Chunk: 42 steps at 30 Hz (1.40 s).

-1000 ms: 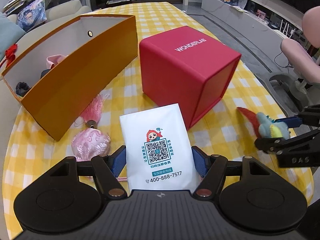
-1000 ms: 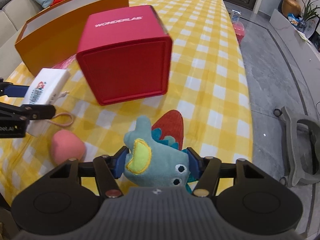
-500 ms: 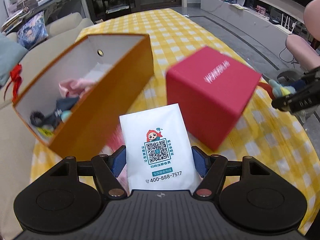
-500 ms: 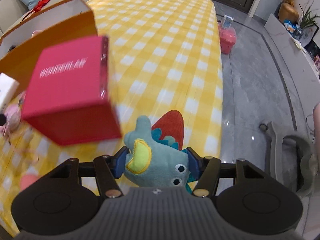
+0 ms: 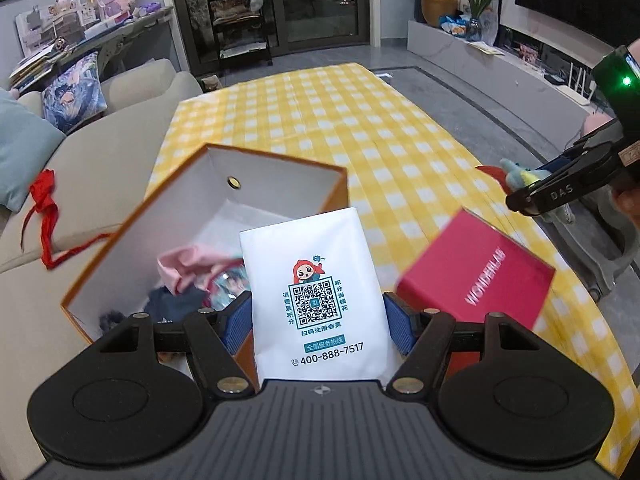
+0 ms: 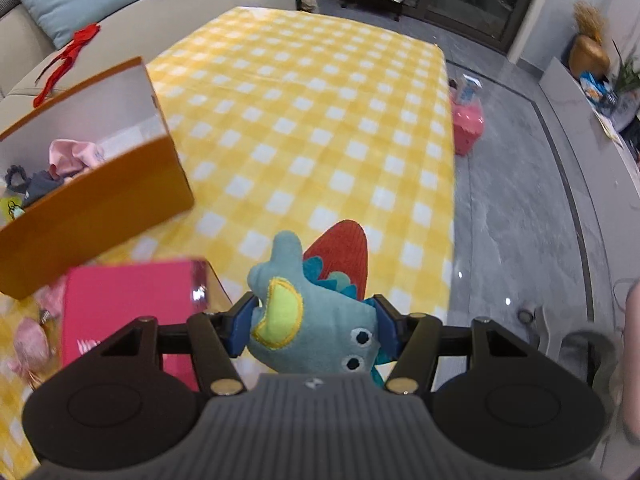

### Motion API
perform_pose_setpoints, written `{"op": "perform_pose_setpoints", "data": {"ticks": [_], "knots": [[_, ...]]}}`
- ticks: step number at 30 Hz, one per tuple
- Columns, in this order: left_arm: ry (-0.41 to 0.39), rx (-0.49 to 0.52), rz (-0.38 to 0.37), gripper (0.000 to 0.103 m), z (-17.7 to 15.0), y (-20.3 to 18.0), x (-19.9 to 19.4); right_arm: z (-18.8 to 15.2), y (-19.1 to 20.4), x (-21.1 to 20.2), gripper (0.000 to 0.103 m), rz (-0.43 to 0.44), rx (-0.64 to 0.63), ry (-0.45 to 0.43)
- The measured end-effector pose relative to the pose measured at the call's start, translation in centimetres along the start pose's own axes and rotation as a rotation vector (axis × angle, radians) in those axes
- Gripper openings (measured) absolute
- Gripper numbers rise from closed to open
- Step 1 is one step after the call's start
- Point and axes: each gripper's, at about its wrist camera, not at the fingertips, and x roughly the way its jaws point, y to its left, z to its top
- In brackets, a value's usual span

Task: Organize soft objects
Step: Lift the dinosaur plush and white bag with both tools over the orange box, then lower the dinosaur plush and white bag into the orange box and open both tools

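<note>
My left gripper (image 5: 316, 316) is shut on a white tissue pack (image 5: 316, 292) printed with a QR code, held above the near edge of an open orange box (image 5: 132, 232). Inside that box lie a pink cloth (image 5: 188, 268) and dark soft items. My right gripper (image 6: 314, 322) is shut on a teal plush fish (image 6: 312, 328) with a red tail and a yellow patch, held over the yellow checked table (image 6: 312, 120). In the left wrist view the right gripper (image 5: 520, 196) shows at the right with the plush. The orange box (image 6: 96, 200) lies to the right gripper's left.
A red cube box (image 5: 480, 276) marked WONDERLAB stands on the table beside the orange box, also seen as the red cube box (image 6: 132, 300). Pink soft items (image 6: 32, 344) lie on the cloth at lower left. A sofa with cushions (image 5: 24, 148) borders the table's left.
Both grippers have risen and moved forward with their loads. The left one now hangs over the orange box's opening; the red box has slid down and nearer in both views.
</note>
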Motion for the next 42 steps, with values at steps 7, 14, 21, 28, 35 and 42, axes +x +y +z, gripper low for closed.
{"op": "perform_pose_setpoints", "data": {"ticks": [7,14,21,28,35,42], "knots": [[-0.009,-0.022,0.021,0.079,1.9,3.4,0.0,4.1,3.9,-0.2,0.06,0.017,-0.075,-0.023],[-0.005,-0.046,0.051,0.079,2.6,6.9,0.2,7.6,8.7,-1.2,0.06,0.046,-0.151,-0.059],[0.015,-0.061,0.076,0.079,2.8,10.7,0.6,10.3,14.0,-1.5,0.06,0.081,-0.236,-0.08],[0.038,-0.078,0.084,0.079,2.8,13.6,2.5,12.5,18.8,-0.3,0.06,0.113,-0.309,-0.084],[0.058,-0.103,0.067,0.079,2.9,14.8,5.5,13.7,21.8,2.2,0.061,0.154,-0.404,-0.075],[0.097,-0.108,0.053,0.079,2.5,15.0,8.9,14.4,22.5,6.6,0.061,0.15,-0.481,-0.009]]}}
